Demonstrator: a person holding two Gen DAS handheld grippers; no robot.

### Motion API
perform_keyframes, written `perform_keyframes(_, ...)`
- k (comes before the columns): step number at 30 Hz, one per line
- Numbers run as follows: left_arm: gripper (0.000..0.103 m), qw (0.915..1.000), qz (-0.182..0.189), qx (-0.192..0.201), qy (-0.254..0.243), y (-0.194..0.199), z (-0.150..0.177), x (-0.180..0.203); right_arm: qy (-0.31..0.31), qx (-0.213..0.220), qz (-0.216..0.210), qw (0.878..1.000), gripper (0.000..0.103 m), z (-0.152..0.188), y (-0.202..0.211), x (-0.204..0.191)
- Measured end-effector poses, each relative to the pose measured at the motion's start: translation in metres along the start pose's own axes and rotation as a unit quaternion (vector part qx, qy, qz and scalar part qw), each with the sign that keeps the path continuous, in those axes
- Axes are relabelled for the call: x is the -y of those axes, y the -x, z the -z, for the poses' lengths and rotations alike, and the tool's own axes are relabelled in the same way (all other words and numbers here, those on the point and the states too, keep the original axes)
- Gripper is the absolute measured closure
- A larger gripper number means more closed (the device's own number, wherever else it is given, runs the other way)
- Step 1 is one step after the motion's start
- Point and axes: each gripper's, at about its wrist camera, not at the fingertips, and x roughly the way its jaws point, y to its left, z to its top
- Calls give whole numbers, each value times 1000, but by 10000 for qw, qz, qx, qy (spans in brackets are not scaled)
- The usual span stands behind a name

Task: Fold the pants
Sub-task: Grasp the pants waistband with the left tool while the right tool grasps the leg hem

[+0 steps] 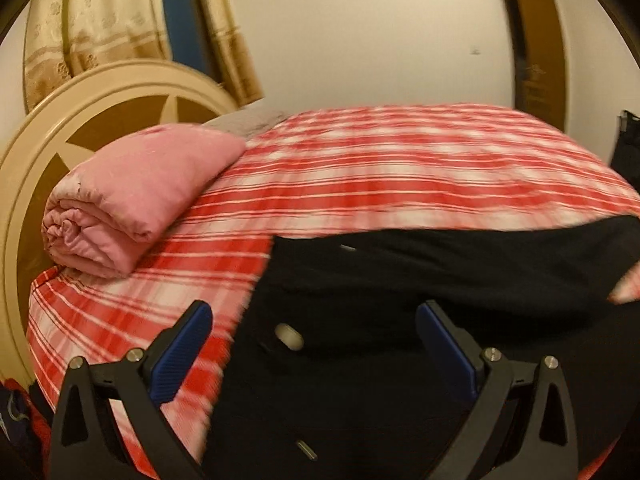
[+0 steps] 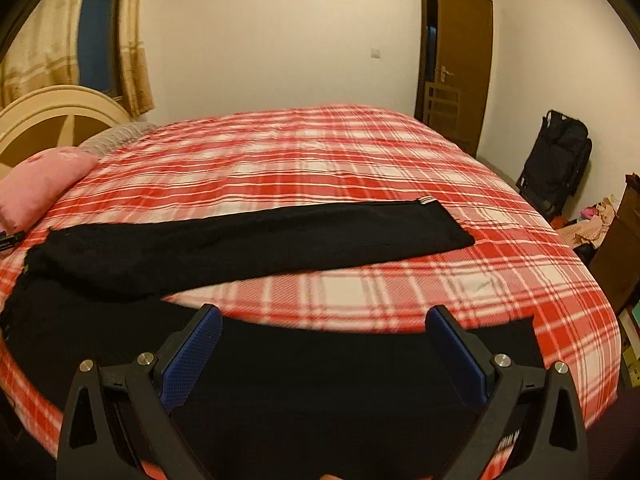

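Note:
Black pants (image 2: 248,240) lie spread on the red-and-white plaid bed (image 2: 320,152). One leg stretches right across the bed; the other leg (image 2: 320,360) lies along the near edge. My right gripper (image 2: 324,320) is open, hovering over the near leg. In the left wrist view the waist part of the pants (image 1: 400,288), with a white button (image 1: 289,336), lies under my open left gripper (image 1: 312,316). Neither gripper holds anything.
A folded pink blanket (image 1: 136,200) lies at the bed's head, by the cream headboard (image 1: 80,120). A brown door (image 2: 460,60) and a black bag (image 2: 556,160) stand at the right. Clutter lies on the floor at the far right (image 2: 592,224).

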Motion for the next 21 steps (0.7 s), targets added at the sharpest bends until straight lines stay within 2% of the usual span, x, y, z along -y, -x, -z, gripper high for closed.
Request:
perform_keyframes(2, 1, 9999, -6, -151, 71, -29, -11, -12, -171, -178, 49, 9997, 1, -14, -20, 18)
perform_keyframes(5, 8, 9994, -99, -332, 81, -72, -26, -22, -345, -288, 220, 9987, 1, -35, -43, 41)
perform_keyframes(12, 11, 9948, 216, -992, 73, -145, -41, -27, -654, -556, 315, 9958, 1, -69, -94, 81)
perform_keyframes(18, 25, 9887, 381, -1446, 108, -180, -37, -26, -769, -854, 594, 9916, 2, -89, -147, 116)
perform_keyframes(20, 31, 9872, 553, -1490, 156, -183, -36, -26, -846, -951, 616, 9900, 9, -95, -165, 127)
perform_keyframes(21, 38, 9863, 682, -1492, 185, -182, -37, -27, -881, -997, 624, 9891, 10, -97, -172, 132)
